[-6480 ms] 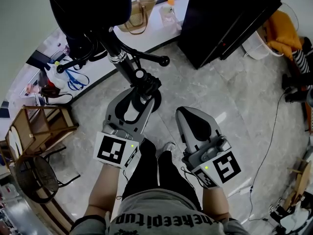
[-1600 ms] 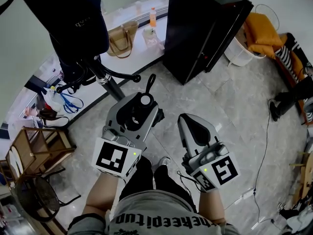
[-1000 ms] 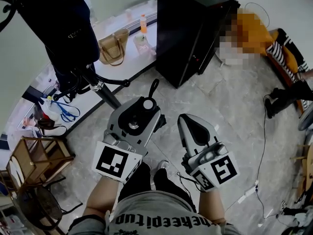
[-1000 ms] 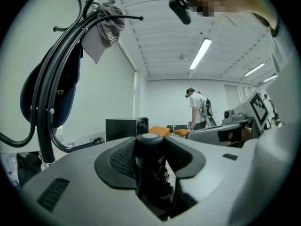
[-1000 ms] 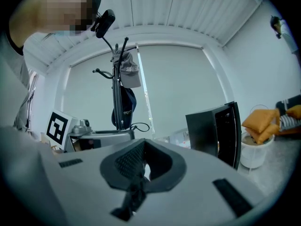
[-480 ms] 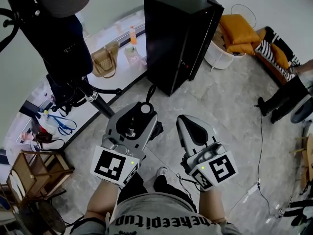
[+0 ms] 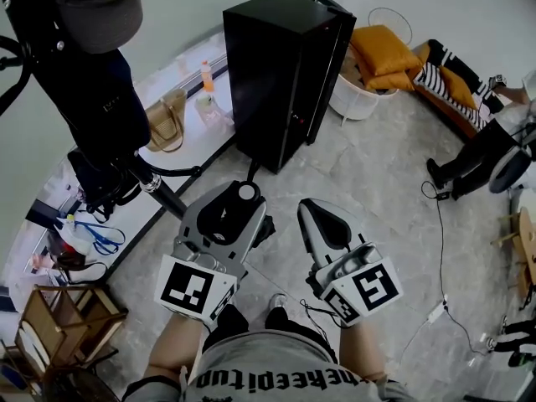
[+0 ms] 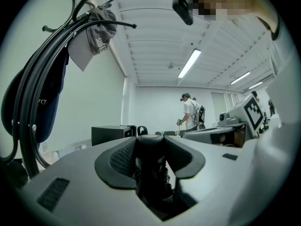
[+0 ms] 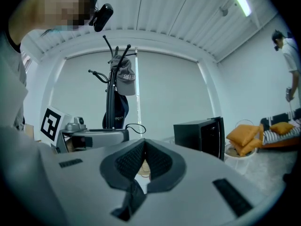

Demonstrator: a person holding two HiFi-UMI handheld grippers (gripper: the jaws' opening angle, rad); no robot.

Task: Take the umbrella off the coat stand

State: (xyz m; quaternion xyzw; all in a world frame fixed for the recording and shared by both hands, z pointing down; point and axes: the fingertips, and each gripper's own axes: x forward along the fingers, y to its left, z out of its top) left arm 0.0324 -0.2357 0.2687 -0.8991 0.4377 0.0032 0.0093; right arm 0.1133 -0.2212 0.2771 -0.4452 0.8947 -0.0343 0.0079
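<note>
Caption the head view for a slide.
Left tool grips the folded umbrella, clear of the coat stand; right tool shut, empty.

1 umbr [image 7: 244, 194], 1 stand [image 7: 164, 198], 1 cap [image 7: 96, 7]

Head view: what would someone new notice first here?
The folded black umbrella clamped in the left gripper, low centre, off the coat stand at upper left. Next, the tall black cabinet at top centre, and the grey cap on the stand.

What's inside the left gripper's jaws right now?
A black folding umbrella is clamped in the left gripper, between its pads. Its pale round end cap shows in the head view. The rest of its length is covered by the gripper body.
</note>
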